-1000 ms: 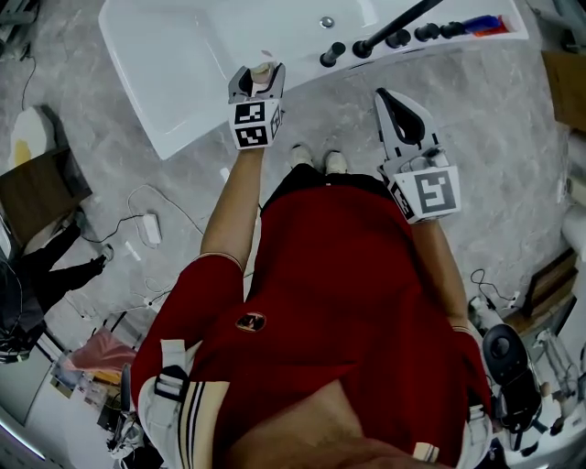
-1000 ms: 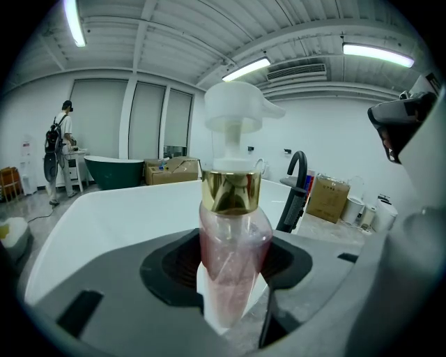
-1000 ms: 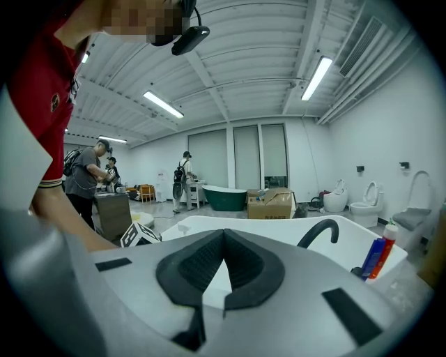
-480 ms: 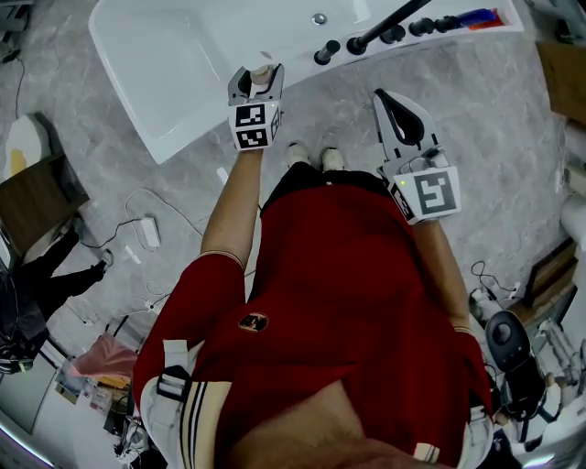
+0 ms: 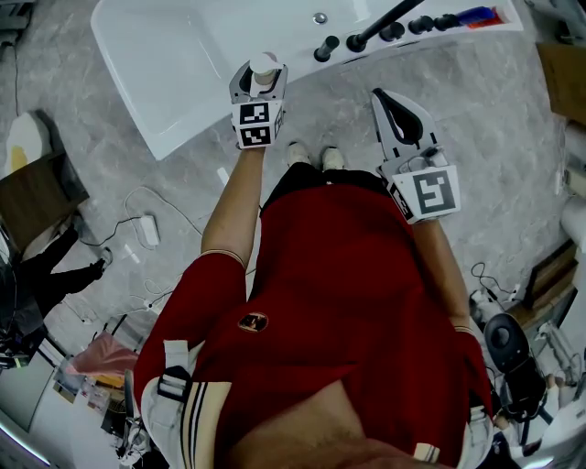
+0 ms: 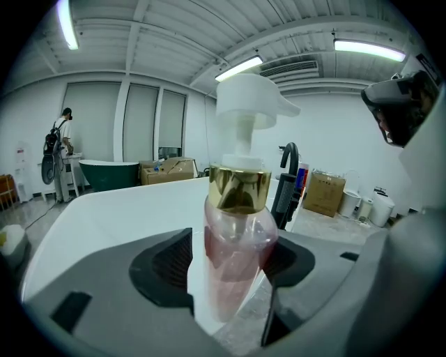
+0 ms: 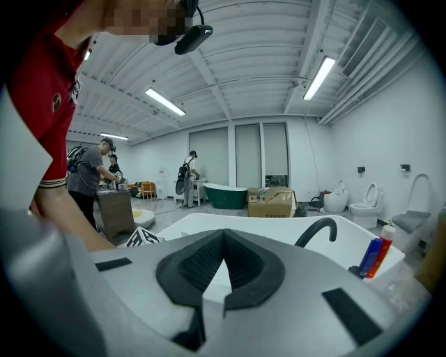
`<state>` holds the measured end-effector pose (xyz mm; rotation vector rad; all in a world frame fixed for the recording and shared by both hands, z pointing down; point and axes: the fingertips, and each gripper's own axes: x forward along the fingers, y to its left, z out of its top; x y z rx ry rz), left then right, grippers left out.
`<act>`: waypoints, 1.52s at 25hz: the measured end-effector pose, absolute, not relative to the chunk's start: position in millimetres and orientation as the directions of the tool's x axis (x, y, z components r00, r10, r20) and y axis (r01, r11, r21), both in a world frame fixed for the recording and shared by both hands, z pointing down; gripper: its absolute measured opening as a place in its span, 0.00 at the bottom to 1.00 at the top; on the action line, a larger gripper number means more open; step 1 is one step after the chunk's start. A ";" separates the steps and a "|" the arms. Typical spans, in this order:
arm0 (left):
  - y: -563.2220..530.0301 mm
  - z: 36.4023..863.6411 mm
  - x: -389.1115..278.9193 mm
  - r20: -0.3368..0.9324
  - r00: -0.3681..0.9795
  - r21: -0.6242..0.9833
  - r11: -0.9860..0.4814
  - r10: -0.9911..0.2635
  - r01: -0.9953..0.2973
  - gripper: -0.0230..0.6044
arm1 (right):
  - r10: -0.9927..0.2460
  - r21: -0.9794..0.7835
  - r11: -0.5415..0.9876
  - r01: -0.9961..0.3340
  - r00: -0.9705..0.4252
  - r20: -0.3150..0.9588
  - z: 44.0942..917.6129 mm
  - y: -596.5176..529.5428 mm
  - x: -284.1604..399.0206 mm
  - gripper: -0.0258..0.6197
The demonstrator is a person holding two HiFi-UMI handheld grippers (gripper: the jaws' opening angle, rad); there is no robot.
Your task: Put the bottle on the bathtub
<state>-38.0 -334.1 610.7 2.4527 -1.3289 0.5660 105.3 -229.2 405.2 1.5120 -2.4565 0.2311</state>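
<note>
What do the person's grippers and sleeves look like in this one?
The left gripper and right gripper are grey plastic with black ribbed pads. Each carries a white cube of black square markers. The sleeves are short and red, striped at the shoulder. The left gripper's jaws have just been opening, with the bottle between them.

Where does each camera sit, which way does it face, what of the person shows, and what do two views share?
Head view: on the person's head, facing steeply down at the bathtub; shows red shirt, shoes, left gripper, right gripper.
Left gripper view: rides that gripper, facing along its jaws, which have just been opening, the bottle between them; person's headgear upper right.
Right gripper view: rides the shut right gripper, facing the bathtub; red sleeve at left.
Shared: all show the black tap.
</note>
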 end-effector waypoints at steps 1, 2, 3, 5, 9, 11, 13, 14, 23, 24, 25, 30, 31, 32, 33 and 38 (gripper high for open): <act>-334.4 611.0 -38.7 0.474 0.495 0.067 -0.531 -0.728 -0.845 0.45 | -0.853 -0.005 0.451 -0.892 -0.433 0.291 405.4 -228.5 105.2 0.04; -334.5 610.9 -39.2 0.476 0.494 0.064 -0.531 -0.728 -0.845 0.46 | -0.852 -0.006 0.452 -0.892 -0.434 0.291 405.7 -227.7 105.2 0.04; -334.0 610.2 -39.8 0.475 0.493 0.061 -0.532 -0.729 -0.845 0.46 | -0.852 -0.006 0.453 -0.891 -0.435 0.291 405.8 -226.7 105.2 0.04; -331.7 608.1 -41.4 0.472 0.490 0.056 -0.530 -0.733 -0.846 0.46 | -0.851 -0.006 0.457 -0.890 -0.439 0.288 405.8 -224.2 104.7 0.04; -322.9 605.6 -45.8 0.475 0.481 0.047 -0.525 -0.737 -0.850 0.46 | -0.847 -0.012 0.465 -0.885 -0.449 0.284 406.0 -220.2 102.0 0.04; -318.0 603.3 -48.2 0.477 0.475 0.041 -0.521 -0.740 -0.853 0.46 | -0.845 -0.016 0.471 -0.882 -0.457 0.279 405.1 -218.2 100.5 0.04; -313.1 599.5 -50.4 0.478 0.468 0.036 -0.516 -0.744 -0.856 0.46 | -0.842 -0.022 0.478 -0.878 -0.465 0.273 403.8 -216.1 99.5 0.04; -310.3 596.6 -51.4 0.475 0.466 0.036 -0.512 -0.747 -0.858 0.46 | -0.841 -0.025 0.481 -0.877 -0.469 0.270 403.6 -214.9 99.0 0.04; -268.6 544.7 -53.2 0.424 0.482 0.030 -0.520 -0.767 -0.854 0.46 | -0.828 -0.067 0.507 -0.859 -0.508 0.239 404.4 -204.5 89.1 0.04; -263.6 537.6 -52.8 0.417 0.486 0.032 -0.522 -0.768 -0.852 0.46 | -0.826 -0.070 0.512 -0.856 -0.513 0.235 404.1 -202.7 87.1 0.04; -258.7 530.5 -51.7 0.408 0.492 0.036 -0.525 -0.769 -0.850 0.46 | -0.824 -0.074 0.516 -0.853 -0.518 0.230 403.5 -201.0 85.1 0.04; -235.9 489.9 -42.8 0.352 0.522 0.049 -0.542 -0.777 -0.839 0.45 | -0.816 -0.086 0.537 -0.839 -0.542 0.201 396.9 -193.8 76.2 0.04; -231.0 482.0 -40.7 0.339 0.529 0.052 -0.545 -0.778 -0.837 0.44 | -0.815 -0.088 0.541 -0.837 -0.547 0.194 395.3 -192.1 74.5 0.04; -225.9 474.6 -38.4 0.326 0.535 0.055 -0.549 -0.779 -0.834 0.44 | -0.813 -0.090 0.544 -0.834 -0.551 0.187 394.0 -190.2 73.0 0.04; -220.9 467.8 -35.9 0.314 0.541 0.058 -0.553 -0.780 -0.831 0.42 | -0.812 -0.092 0.548 -0.831 -0.555 0.182 392.8 -188.5 71.9 0.04; -200.5 445.2 -28.3 0.275 0.557 0.066 -0.563 -0.784 -0.824 0.33 | -0.805 -0.099 0.563 -0.820 -0.572 0.160 388.7 -182.0 67.0 0.04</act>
